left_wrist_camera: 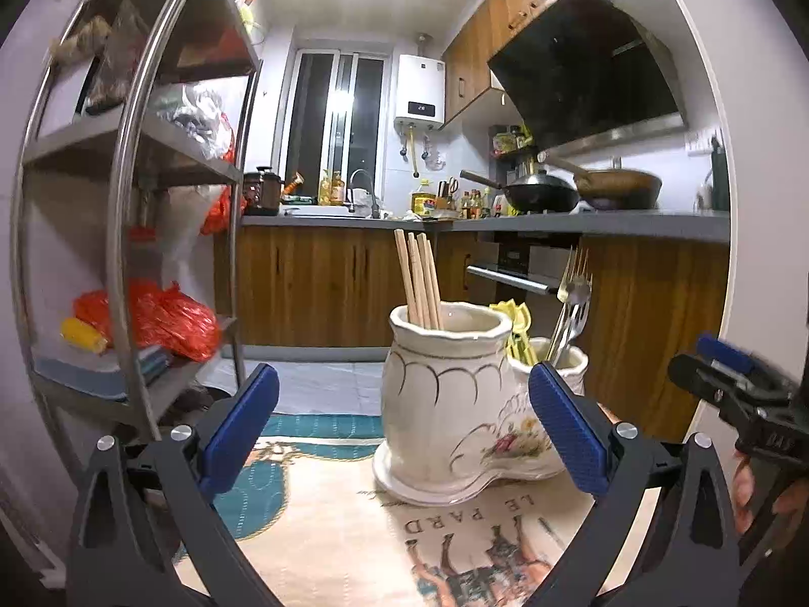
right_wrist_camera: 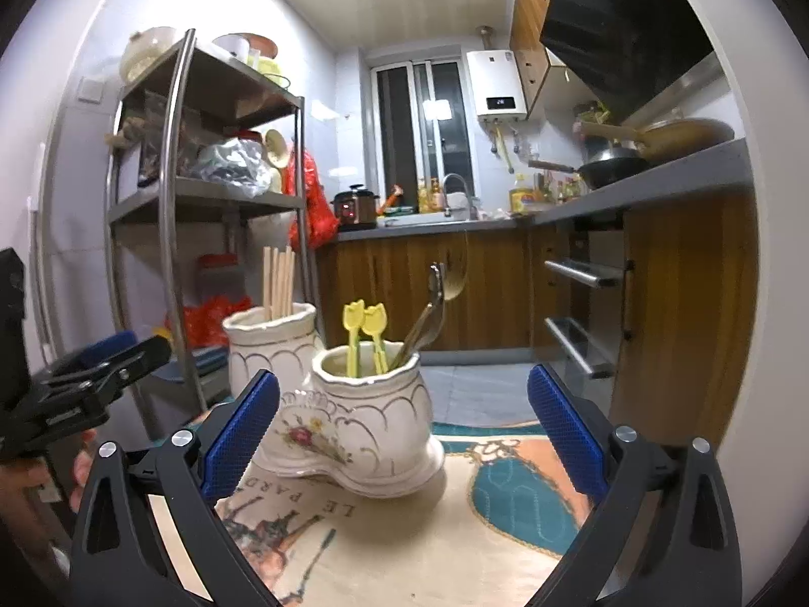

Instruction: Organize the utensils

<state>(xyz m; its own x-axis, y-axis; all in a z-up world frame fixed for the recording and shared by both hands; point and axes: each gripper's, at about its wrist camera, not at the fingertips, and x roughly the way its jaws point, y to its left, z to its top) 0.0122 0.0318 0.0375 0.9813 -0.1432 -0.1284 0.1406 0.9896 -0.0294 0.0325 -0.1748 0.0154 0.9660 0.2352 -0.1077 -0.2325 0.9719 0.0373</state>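
Both of my tools are empty right now: left gripper (left_wrist_camera: pixel 404 430) and right gripper (right_wrist_camera: pixel 403 430) each have their blue pads spread as wide as they go, nothing pinched in either. Just past the tips sits the ceramic utensil holder (right_wrist_camera: pixel 354 420), a white double pot on the printed tablecloth (right_wrist_camera: pixel 394 546), and I'll use it as the landmark. Wooden chopsticks (left_wrist_camera: pixel 418 278) stand in its taller cup, the metal forks (left_wrist_camera: pixel 571 298) and two yellow tulip-topped sticks (right_wrist_camera: pixel 364 334) in its shorter one. Looks sorted to me. My worry: the left tool's right-hand pad is very close to the holder's side, so a careless swing could knock it over and tip everything out. Far behind the holder is the kitchen counter (left_wrist_camera: pixel 607 222).
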